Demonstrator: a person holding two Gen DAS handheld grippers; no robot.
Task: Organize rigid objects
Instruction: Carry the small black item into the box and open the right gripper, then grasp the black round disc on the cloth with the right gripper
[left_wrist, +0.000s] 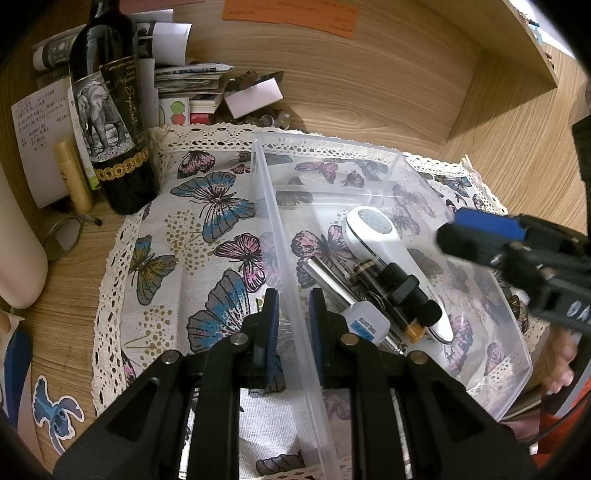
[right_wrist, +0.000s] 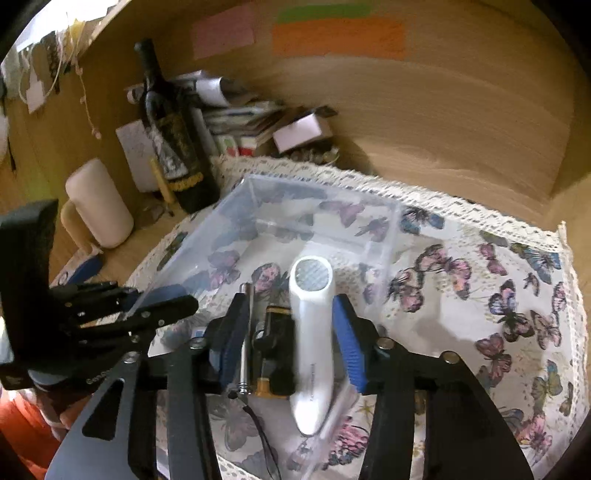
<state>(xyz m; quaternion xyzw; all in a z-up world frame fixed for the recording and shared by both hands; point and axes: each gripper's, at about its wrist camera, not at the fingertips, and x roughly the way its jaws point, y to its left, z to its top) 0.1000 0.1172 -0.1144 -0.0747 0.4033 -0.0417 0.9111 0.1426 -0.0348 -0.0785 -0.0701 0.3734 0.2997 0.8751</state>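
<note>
A clear plastic box (left_wrist: 391, 155) stands on a butterfly-print cloth (left_wrist: 207, 229). In it lie a white handheld device with a round mesh head (left_wrist: 373, 229), a silver metal cylinder (left_wrist: 328, 277), a black and gold cylinder (left_wrist: 391, 291) and a small white labelled item (left_wrist: 369, 321). My left gripper (left_wrist: 293, 317) straddles the box's left wall, jaws close to it on both sides. My right gripper (right_wrist: 291, 328) is open above the box (right_wrist: 388, 236), its fingers on either side of the white device (right_wrist: 312, 332) and the cylinders. It shows blurred at the right of the left wrist view (left_wrist: 476, 240).
A dark wine bottle (left_wrist: 114, 122) stands at the cloth's far left corner beside a gold tube (left_wrist: 74, 177). Stacked papers and a small box (left_wrist: 255, 92) sit against the wooden back wall. A white cylinder (right_wrist: 99, 203) stands at left.
</note>
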